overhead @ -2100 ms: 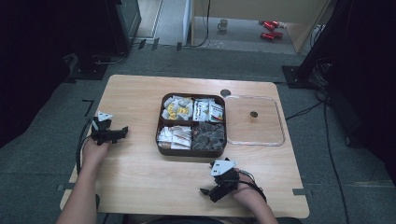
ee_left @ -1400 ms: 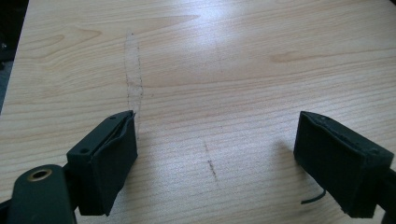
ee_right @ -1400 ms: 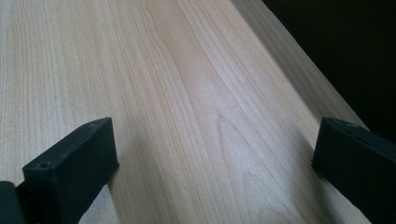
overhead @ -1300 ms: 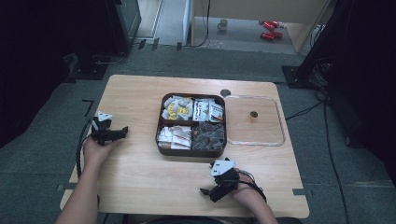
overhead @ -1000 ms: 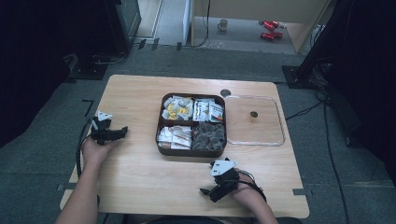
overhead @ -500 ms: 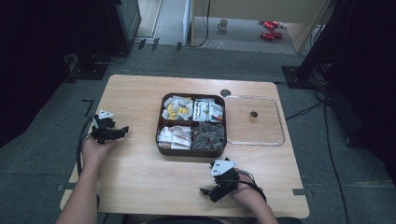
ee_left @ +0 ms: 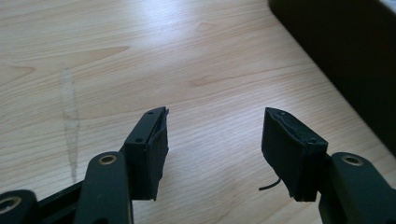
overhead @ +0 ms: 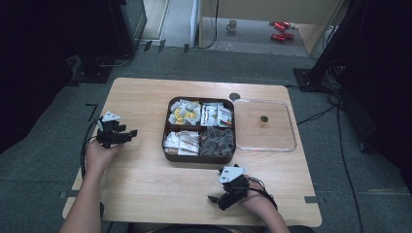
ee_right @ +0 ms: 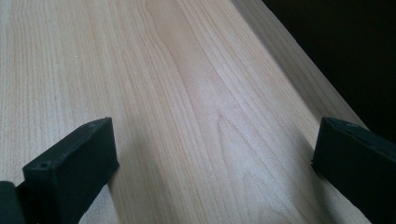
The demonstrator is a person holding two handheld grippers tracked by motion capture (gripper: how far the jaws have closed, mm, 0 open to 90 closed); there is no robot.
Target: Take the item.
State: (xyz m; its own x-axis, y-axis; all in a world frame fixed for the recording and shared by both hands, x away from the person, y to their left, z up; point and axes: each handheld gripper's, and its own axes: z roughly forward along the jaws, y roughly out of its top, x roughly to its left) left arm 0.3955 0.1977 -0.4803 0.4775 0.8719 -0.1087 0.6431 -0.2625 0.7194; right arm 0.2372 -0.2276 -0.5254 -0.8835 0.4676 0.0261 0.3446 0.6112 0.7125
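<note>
Both arms are bare; each black gripper (overhead: pixel 127 135) has a grey three-cornered plate, round screws and a thin black cable.

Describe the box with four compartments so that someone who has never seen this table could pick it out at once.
Start at the wooden table and look to its middle. There sits a dark brown square box, split into four compartments filled with small packets. Its neighbour on the right, the clear tray, is see-through and holds one small round thing, while the box is dark and full.

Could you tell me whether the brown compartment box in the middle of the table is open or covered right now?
Open. The brown box has no cover on it: packets show in all four compartments, and the clear lid lies flat on the table directly beside it.
</note>
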